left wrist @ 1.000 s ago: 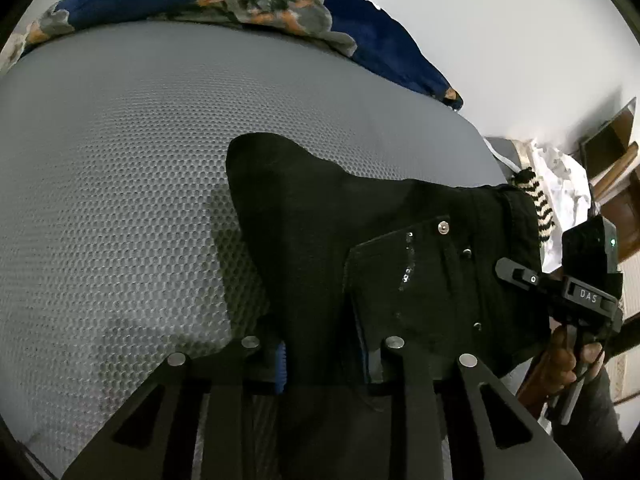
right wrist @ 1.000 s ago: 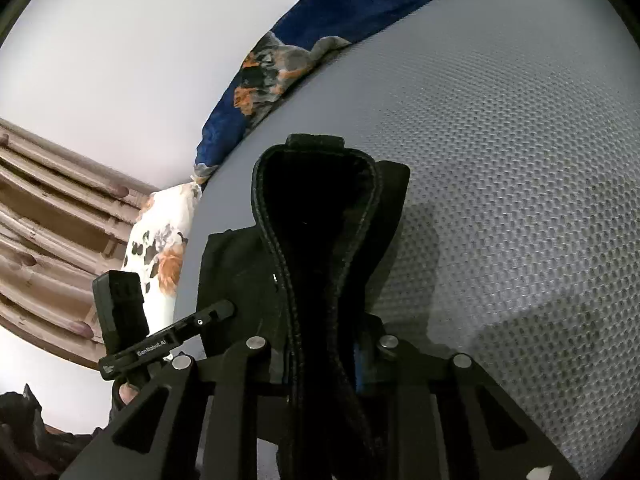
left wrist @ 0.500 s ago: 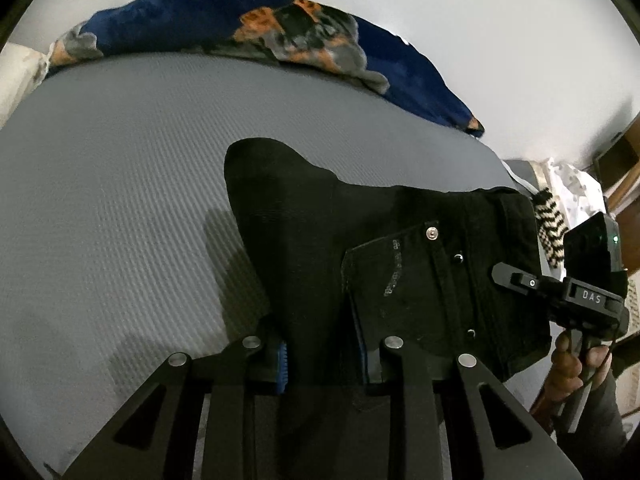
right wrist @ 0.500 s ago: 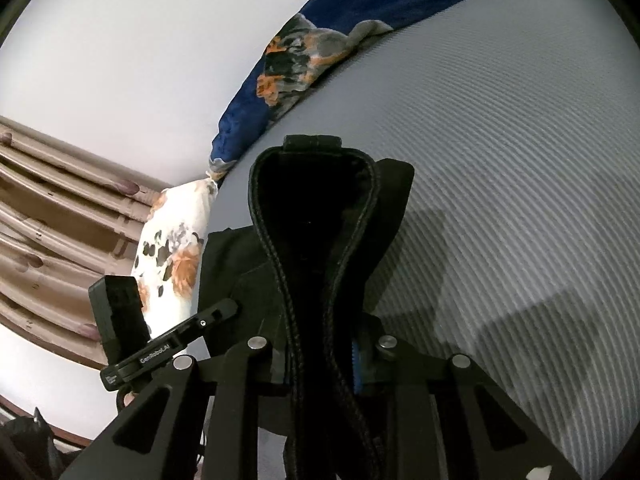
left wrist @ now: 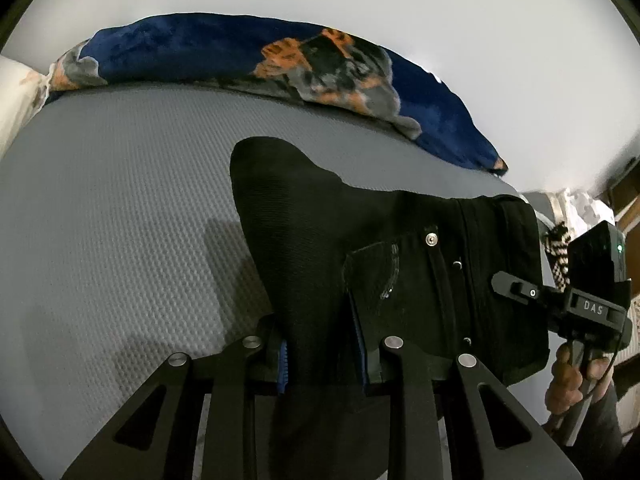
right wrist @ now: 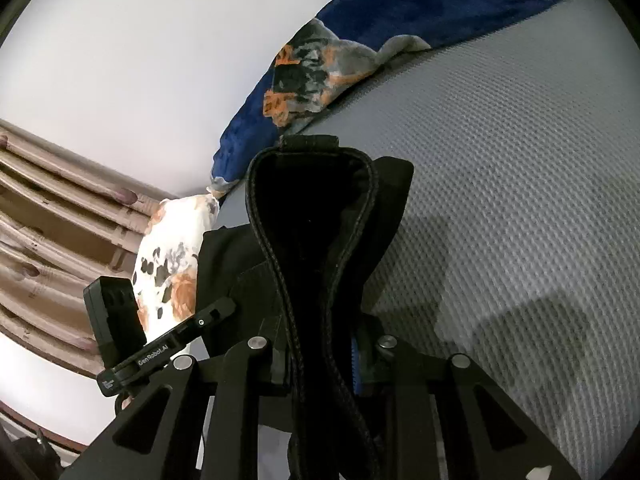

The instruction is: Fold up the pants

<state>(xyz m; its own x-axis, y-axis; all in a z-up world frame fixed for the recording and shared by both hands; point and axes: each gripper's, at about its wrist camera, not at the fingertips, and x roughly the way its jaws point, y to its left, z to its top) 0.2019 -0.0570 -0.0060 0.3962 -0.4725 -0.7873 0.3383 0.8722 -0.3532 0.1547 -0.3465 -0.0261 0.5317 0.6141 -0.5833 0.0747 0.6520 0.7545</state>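
Left tool (left wrist: 322,354) clamped on a bunched fold of the black pants (left wrist: 384,256), cloth filling the gap between the blue-ribbed pads. Pants lifted above the grey mattress (left wrist: 120,220), stretched toward the right tool, seen at the right edge of the left wrist view with its camera block and a hand (left wrist: 568,376) on the handle. Pocket, rivets and button facing the left camera.

Right tool (right wrist: 320,354) gripping the pants (right wrist: 312,216) along a stitched seam, which loops up ahead of the fingers and drops back down between them. Left tool's body visible at the lower left of the right wrist view, beside the cloth.

Beyond the pants, textured grey mattress spreading out, with shadows of cloth and tools cast on it. Along the bed's far edge, a blue blanket (left wrist: 248,60) with orange and grey print, against a white wall. Near the bed's corner, a white floral pillow (right wrist: 172,264), and past it a brown wooden headboard (right wrist: 52,216).
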